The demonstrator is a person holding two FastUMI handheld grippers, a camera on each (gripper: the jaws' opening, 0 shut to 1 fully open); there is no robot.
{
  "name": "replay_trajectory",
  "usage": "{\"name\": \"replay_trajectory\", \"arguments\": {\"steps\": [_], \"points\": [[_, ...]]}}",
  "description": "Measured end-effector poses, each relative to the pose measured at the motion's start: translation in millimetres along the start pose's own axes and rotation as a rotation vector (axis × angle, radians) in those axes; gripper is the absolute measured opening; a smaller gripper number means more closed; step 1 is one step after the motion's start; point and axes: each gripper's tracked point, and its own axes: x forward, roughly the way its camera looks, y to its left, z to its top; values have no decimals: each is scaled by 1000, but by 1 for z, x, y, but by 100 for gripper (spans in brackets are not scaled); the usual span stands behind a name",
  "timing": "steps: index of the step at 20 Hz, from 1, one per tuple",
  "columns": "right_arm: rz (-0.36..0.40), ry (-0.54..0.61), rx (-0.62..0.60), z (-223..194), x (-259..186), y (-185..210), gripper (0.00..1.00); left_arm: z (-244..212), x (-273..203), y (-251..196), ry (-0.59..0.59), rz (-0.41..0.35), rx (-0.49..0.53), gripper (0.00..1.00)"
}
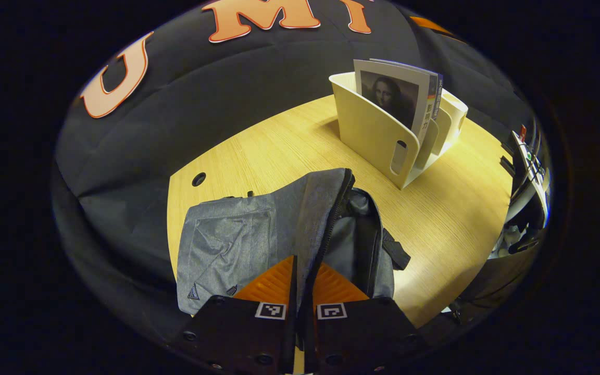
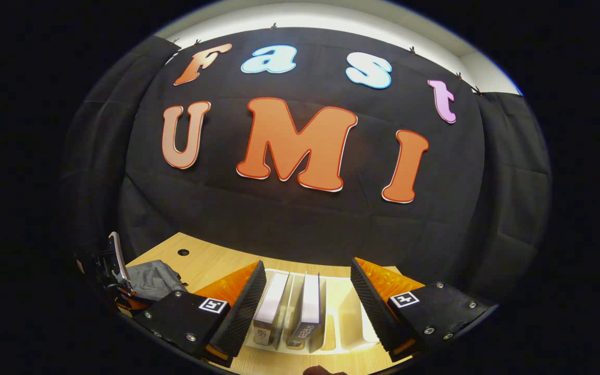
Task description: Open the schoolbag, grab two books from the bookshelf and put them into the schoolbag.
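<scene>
Jaws first: my left gripper (image 1: pixel 300 284) is pinched shut on the zippered edge of the schoolbag (image 1: pixel 237 234), holding the flap up so the mouth gapes and the dark lining shows beside it. My right gripper (image 2: pixel 308 291) stands wide open above the bookshelf (image 2: pixel 344 320), its two fingers spread to either side of the two books (image 2: pixel 289 310) standing upright in the slots, touching neither as far as I can tell. Farther out, in the left gripper view, the bag lies on the wooden table (image 1: pixel 451 219) with the pale rack standing beyond it, well apart, one book showing a portrait on its cover. In the right gripper view I can see the grey bag off to the left with the other gripper at it. By my reckoning the opening step is done, or nearly so, and the bag is held ready. Neither book has left the rack yet, so both grabs and both drops into the bag remain. I judge the next move is to lower the open fingers around a book and close.
</scene>
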Motion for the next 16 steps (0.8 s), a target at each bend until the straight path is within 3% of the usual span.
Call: {"name": "replay_trajectory", "arguments": {"steps": [5,12,16], "points": [[33,155,41,-14,16,26,98,9,-16,17,8,-70,34,7],[140,437,58,-54,37,50,98,21,-33,40,84,-144,7,8],[156,559,28,-64,33,49,98,27,-40,50,159,-180,-36,7]]}}
